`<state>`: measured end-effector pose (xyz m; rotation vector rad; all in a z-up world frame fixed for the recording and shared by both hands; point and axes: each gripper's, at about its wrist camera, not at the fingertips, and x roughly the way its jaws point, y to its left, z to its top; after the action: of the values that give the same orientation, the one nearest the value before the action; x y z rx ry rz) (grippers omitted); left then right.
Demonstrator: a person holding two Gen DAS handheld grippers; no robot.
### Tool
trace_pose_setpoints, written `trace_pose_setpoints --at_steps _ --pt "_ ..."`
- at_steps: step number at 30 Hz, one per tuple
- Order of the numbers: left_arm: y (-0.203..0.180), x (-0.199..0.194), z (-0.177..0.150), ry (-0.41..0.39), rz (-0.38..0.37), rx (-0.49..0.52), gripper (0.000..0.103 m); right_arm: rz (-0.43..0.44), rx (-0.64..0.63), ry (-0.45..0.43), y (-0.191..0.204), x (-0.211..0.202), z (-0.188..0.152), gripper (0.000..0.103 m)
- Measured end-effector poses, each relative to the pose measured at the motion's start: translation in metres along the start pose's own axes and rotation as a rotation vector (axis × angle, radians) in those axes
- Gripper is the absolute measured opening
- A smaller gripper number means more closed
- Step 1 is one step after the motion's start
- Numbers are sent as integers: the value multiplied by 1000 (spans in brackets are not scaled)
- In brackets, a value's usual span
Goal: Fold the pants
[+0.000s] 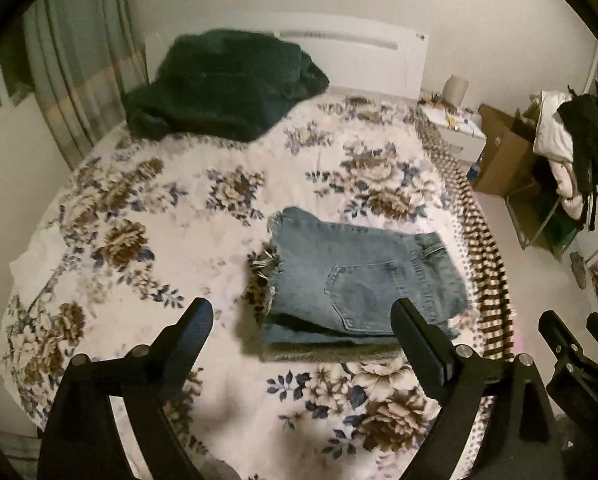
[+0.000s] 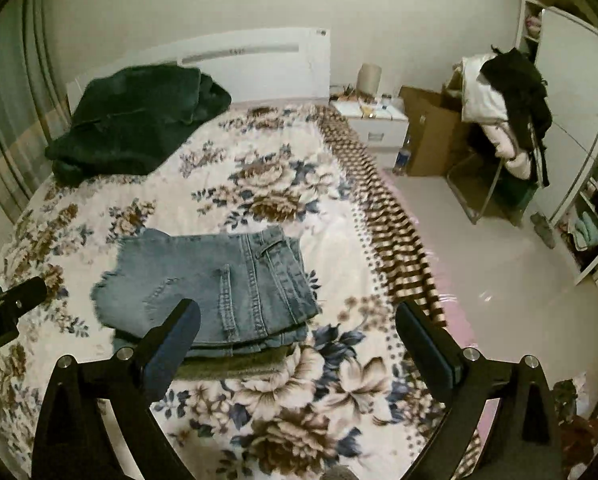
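The folded jeans [image 2: 219, 280] are faded blue denim, matt, with raised stitched seams and frayed raw hems. The bedspread [image 2: 259, 184] is soft matt cloth with a printed floral pattern. The dark green blanket [image 1: 219, 84] is plush, fuzzy cloth. The left gripper [image 1: 303, 332] and right gripper [image 2: 299, 332] are matt black plastic with bright metal screws. The box [image 2: 431, 136] is brown cardboard. The floor [image 2: 499, 280] is smooth and glossy.

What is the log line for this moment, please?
stage: fold done | jeans: folded, on olive garment on floral bed cover | left claw: open, empty | right claw: open, empty
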<state>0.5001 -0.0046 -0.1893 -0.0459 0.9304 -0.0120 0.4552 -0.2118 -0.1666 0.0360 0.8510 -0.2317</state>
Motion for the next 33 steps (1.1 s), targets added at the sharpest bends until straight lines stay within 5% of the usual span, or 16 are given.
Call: trace_pose_setpoints --at_steps 9,18,27,33 --pt "-24 -143 -36 -114 28 20 91 11 -15 -109 -33 -168 -8 100" --pt "-39 -255 -84 -183 31 11 91 34 -59 -202 -66 -322 -52 100" --pt "-30 -310 -115 -222 53 -3 91 72 -76 -249 -79 -427 -93 102" --pt "-18 -318 -125 -212 43 6 91 67 -80 -265 -71 -458 -97 103"
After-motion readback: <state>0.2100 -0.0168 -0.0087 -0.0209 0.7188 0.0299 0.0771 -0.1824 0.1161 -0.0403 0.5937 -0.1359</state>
